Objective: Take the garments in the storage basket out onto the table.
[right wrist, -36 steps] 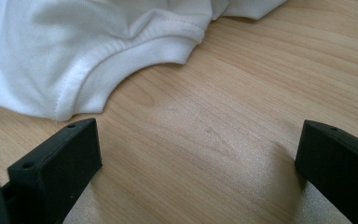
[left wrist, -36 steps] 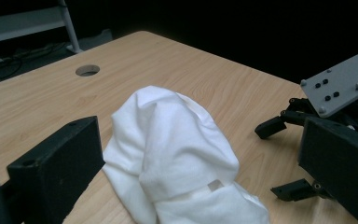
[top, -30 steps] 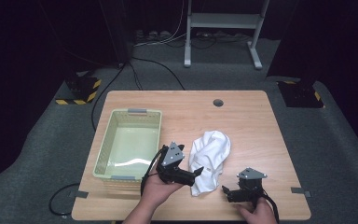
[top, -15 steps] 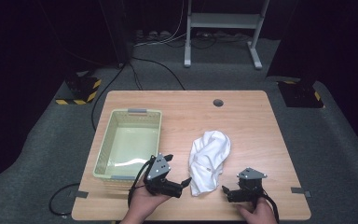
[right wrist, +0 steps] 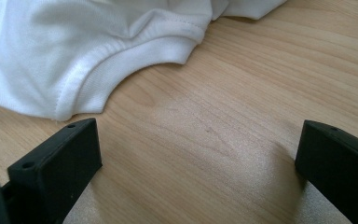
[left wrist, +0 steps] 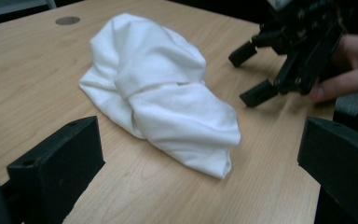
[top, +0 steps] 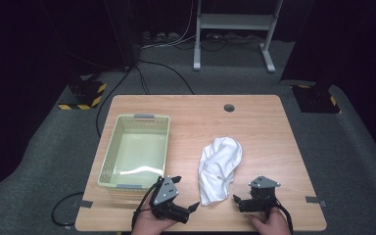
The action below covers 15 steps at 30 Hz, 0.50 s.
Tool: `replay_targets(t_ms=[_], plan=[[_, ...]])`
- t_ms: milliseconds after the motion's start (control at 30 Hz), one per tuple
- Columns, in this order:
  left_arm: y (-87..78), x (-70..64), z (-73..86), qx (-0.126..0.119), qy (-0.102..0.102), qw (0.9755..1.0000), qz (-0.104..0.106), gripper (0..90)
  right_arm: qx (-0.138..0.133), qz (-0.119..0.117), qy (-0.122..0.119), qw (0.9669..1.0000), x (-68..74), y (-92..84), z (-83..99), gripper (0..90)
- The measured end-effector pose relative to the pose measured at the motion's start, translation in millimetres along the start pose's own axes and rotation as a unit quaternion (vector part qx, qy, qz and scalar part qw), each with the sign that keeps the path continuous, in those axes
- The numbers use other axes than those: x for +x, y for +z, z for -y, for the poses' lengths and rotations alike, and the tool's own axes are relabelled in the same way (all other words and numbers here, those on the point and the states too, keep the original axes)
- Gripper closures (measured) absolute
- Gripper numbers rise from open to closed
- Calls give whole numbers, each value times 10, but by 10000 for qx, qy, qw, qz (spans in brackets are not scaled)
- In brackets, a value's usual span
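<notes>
the left gripper [top: 192,207] has pulled back off the crumpled white cloth [top: 219,169] toward the table's near edge since a second ago, jaws spread wide and empty, so the grasp looks yet to begin. the right gripper [top: 235,200] sits just beside the cloth's hem, jaws also wide apart. the cloth lies on the wooden table [top: 269,132], right of the pale green plastic basket [top: 108,155], with bare wood beyond

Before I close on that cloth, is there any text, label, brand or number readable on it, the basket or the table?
None can be read.
The white cloth shows plain fabric and a stitched hem, no tag or print.
The pale green basket and the wooden table carry no lettering.
The yellow-and-black hazard stripes on the floor are a pattern, not words.
</notes>
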<state>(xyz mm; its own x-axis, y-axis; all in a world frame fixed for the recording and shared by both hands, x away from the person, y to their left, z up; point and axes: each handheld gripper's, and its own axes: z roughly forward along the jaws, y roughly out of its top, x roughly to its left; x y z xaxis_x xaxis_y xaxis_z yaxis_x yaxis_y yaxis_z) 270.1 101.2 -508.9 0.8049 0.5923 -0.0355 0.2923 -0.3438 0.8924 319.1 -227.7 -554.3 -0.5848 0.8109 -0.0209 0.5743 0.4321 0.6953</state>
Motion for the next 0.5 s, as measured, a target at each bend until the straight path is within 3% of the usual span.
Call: replay_targets(t_ms=[33, 167, 267, 333, 367, 500], plan=[[46, -20, 40, 98, 0, 9999, 95, 4, -1, 0, -1, 10000, 0, 0, 0, 0], [218, -112, 198, 518, 219, 9983, 120, 7, -1, 0, 0, 10000, 0, 0, 0, 0], [310, -135, 301, 756, 408, 9963, -20, 7, -1, 0, 0, 10000, 0, 0, 0, 0], [353, -130, 361, 857, 413, 9954, -60, 7, -1, 1, -2, 10000, 0, 0, 0, 0], [367, -130, 370, 989, 461, 9939, -150, 6, -1, 1, -1, 10000, 0, 0, 0, 0], [357, -137, 370, 859, 459, 9950, -201, 7, -1, -1, 0, 10000, 0, 0, 0, 0]])
